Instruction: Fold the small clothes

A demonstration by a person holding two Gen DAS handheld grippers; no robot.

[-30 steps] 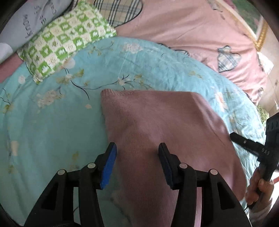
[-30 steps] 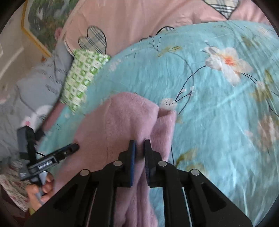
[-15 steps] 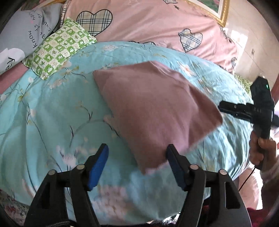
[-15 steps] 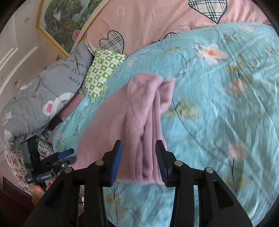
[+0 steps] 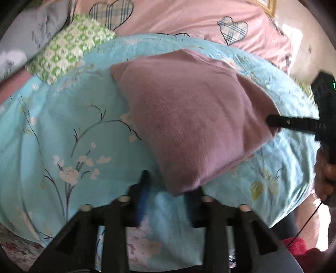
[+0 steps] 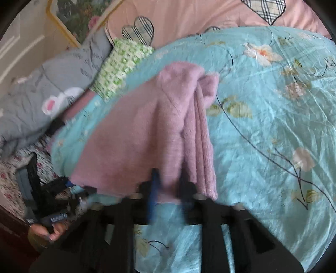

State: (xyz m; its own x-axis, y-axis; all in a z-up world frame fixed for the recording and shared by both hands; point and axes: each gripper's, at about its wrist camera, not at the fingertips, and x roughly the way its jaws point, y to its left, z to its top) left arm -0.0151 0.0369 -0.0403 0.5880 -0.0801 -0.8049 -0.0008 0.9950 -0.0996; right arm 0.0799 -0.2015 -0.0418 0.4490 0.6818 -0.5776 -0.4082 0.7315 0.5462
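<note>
Your left claw was spread, the folded sweater just ahead of it; your right claw was spread around the sweater's near edge.

floral quilt, green checked pillow

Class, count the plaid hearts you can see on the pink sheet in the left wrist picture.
2: one plaid heart at top left, one plaid heart at top right. The blue quilt may hide more.

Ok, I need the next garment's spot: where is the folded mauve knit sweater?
In both wrist views the folded mauve knit sweater lies on the turquoise floral quilt, near the green checked pillow.
</note>
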